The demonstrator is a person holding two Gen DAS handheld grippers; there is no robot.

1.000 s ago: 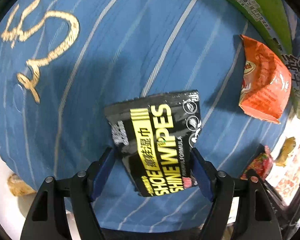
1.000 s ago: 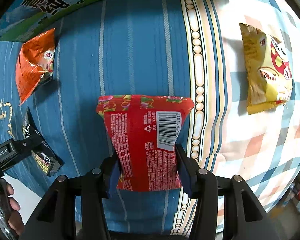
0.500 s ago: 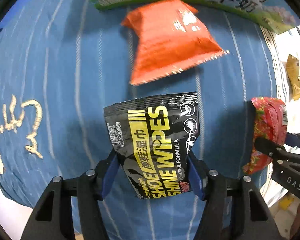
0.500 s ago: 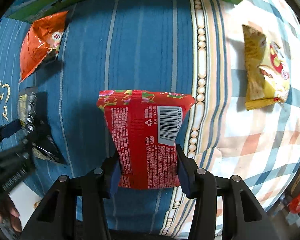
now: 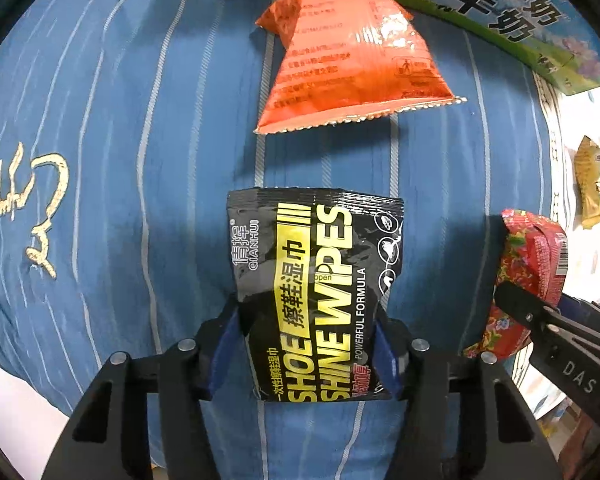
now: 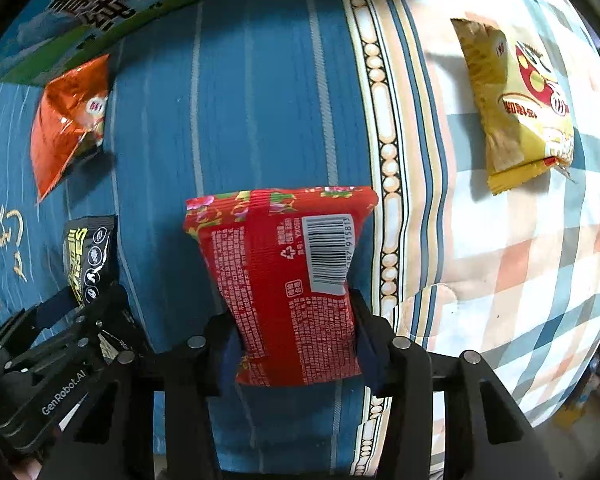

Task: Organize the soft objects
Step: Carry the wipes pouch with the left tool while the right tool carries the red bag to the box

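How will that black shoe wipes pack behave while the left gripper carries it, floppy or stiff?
Probably floppy: the shoe wipes pack wrinkles and narrows where the left gripper squeezes it. Its film looks glossy, so it may slip if the grip loosens. It juts out past the fingers without sagging, so it seems light for its size, with some body from the wipes inside.

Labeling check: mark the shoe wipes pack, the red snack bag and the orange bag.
shoe wipes pack (image 5: 320,292), left wrist view, printed front.
red snack bag (image 6: 288,288), right wrist view, back panel beside the barcode.
orange bag (image 5: 352,56), left wrist view, middle of the printed back.
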